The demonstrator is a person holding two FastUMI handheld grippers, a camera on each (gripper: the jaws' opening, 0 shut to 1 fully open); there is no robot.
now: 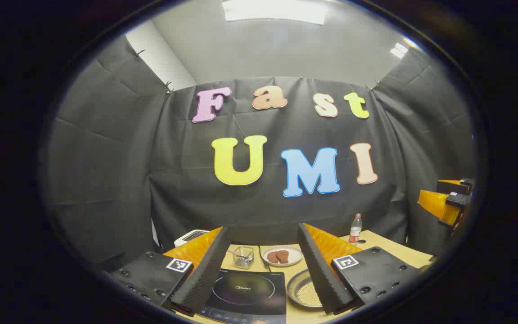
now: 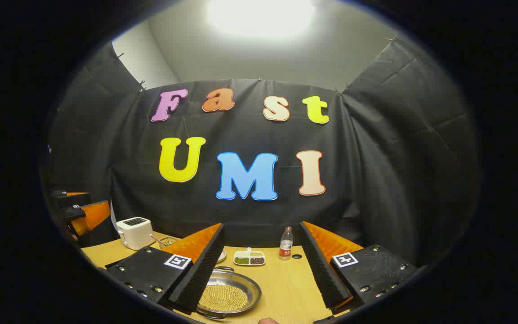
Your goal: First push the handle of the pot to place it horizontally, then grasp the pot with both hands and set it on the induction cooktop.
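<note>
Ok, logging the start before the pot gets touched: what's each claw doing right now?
Left claw: open, holding nothing, above the cooktop.
Right claw: open, holding nothing, beside the pot.

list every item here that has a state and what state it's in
left gripper: open, holding nothing
right gripper: open, holding nothing
pot: on the table, holds yellow grains, not gripped
cooktop: bare, no pot on it
water bottle: upright, cap on
plate: holds brown pieces
glass cup: upright
toaster: upright, slots look empty
divided dish: compartments filled
</note>
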